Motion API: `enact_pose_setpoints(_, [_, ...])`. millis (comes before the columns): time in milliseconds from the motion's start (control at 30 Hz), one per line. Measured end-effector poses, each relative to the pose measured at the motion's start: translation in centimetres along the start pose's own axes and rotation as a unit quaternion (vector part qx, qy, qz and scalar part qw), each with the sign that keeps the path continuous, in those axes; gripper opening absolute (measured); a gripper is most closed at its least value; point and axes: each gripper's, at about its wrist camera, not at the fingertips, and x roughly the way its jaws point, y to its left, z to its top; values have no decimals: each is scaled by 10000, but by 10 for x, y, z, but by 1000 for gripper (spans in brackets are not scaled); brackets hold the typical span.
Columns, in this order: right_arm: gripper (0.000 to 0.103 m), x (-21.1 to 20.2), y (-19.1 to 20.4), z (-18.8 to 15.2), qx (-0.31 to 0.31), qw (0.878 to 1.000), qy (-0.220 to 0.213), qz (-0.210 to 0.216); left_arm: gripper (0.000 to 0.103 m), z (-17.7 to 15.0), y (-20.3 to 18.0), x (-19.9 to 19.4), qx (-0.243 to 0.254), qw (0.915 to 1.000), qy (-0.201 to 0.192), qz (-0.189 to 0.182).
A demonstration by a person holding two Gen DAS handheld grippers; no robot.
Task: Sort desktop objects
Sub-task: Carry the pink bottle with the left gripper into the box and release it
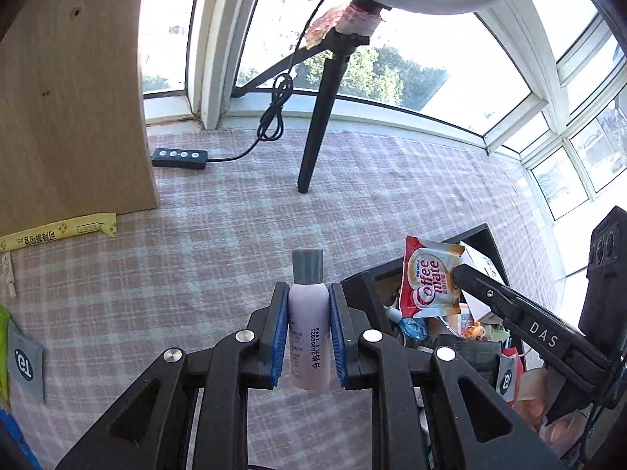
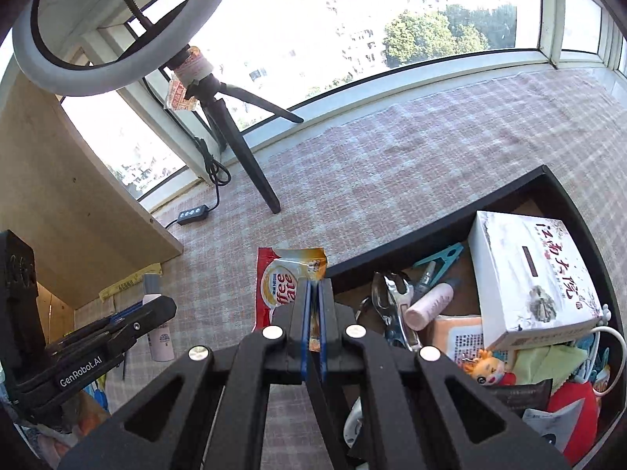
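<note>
Sunlit windows curve behind a counter point(image 1: 219, 235) spread with a pink-and-white checked cloth, where a wooden panel point(image 1: 70, 109) stands at the far left and the black tripod leg of a white ring light point(image 1: 317, 125) comes down near the middle. Left of centre, the left tongs point(image 1: 308, 337) pinch a slim lilac plastic bottle with a grey cap point(image 1: 308, 313) around its body, holding it clear above the cloth; the bottle is smooth and round between flat blue pads point(image 1: 276, 337), so a quick swing or roll of the wrist could let it slide out and drop. Further right, the right tongs point(image 2: 312, 313) are pressed together on one edge of a red-and-white coffee creamer sachet point(image 2: 276, 286), which hangs just beside the near corner of an open black storage box point(image 2: 431, 227) crowded with a white printed carton point(image 2: 529, 270), a pale pink tube point(image 2: 429, 303) and metal clippers point(image 2: 392, 293). Gripped only by a thin margin, the sachet could tear or slip, or catch on the box rim. With both tools so near each other, they could also knock together.
</note>
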Motion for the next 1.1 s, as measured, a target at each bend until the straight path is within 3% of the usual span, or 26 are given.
enact_pose_setpoints(300, [4,-74,-108,-4,646,9952,-348,-643,19,-6,-99,33,699,9967,260,-329])
enact_pose_setpoints(600, [5,-116,-180,-35,1207,9868,-490,-957,19,-10,-138,35,994,9933,414,-430])
enact_pose_setpoints(633, [5,-118,-186,-36,1277,9860,-472,-964,28,-9,-139,38,966,9932,472,-444])
enact_pose_setpoints(667, [7,-121,-191,-38,1343,9853,-450,-956,40,-9,-139,38,953,9933,482,-437])
enact_pose_setpoints(700, [9,-123,-195,-39,1409,9843,-443,-965,42,-10,-139,38,973,9933,438,-436])
enact_pose_setpoints(767, [18,-128,-199,-40,1452,9830,-510,-1005,42,-11,-140,37,1052,9929,413,-381])
enact_pose_setpoints(1100, [19,-134,-182,-38,1263,9852,-607,-991,42,-14,-120,12,1060,9938,255,-202])
